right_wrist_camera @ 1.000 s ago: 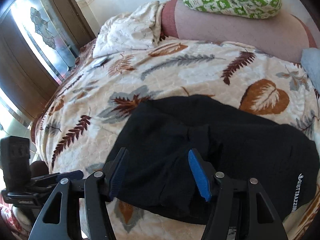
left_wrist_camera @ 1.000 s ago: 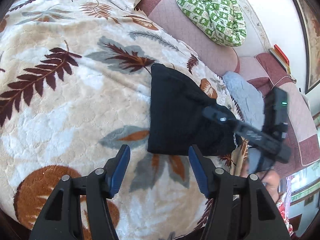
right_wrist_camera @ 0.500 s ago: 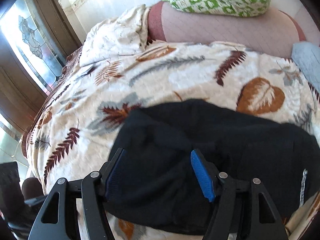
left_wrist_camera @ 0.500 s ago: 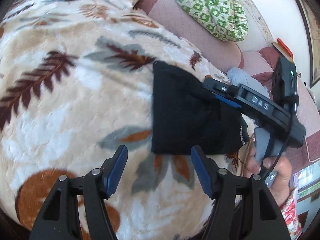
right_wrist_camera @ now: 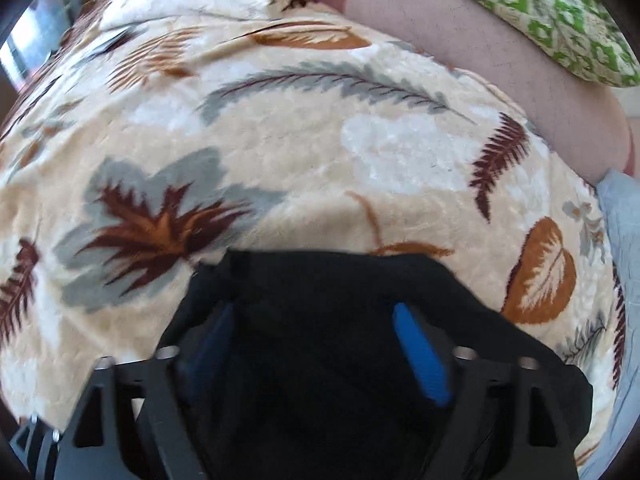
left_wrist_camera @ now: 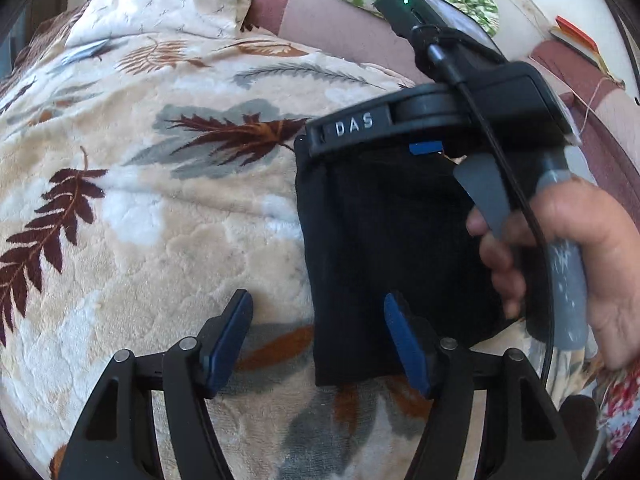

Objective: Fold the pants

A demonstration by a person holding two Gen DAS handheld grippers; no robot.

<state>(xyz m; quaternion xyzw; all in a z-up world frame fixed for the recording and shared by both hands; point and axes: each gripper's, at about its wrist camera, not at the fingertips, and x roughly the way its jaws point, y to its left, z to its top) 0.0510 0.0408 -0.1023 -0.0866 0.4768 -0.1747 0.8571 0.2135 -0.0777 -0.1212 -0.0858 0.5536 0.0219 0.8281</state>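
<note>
The black pants (left_wrist_camera: 384, 248) lie folded into a compact rectangle on the leaf-print blanket (left_wrist_camera: 160, 220). My left gripper (left_wrist_camera: 318, 332) is open, its fingers straddling the near left corner of the pants. My right gripper (right_wrist_camera: 316, 340) is open and low over the far part of the pants (right_wrist_camera: 328, 292), with black cloth between and under its fingers. In the left wrist view the right gripper's body (left_wrist_camera: 440, 120), held by a hand (left_wrist_camera: 560, 248), sits over the far edge of the pants.
A pink sofa back (left_wrist_camera: 332, 28) with a green patterned cloth (right_wrist_camera: 560, 12) runs behind the blanket. A cream pillow (left_wrist_camera: 172, 4) lies at the far left. A grey cloth (right_wrist_camera: 624, 216) lies at the right edge.
My right gripper has moved forward and down onto the far part of the pants. My left gripper has closed in on the near left corner. Both stay open.
</note>
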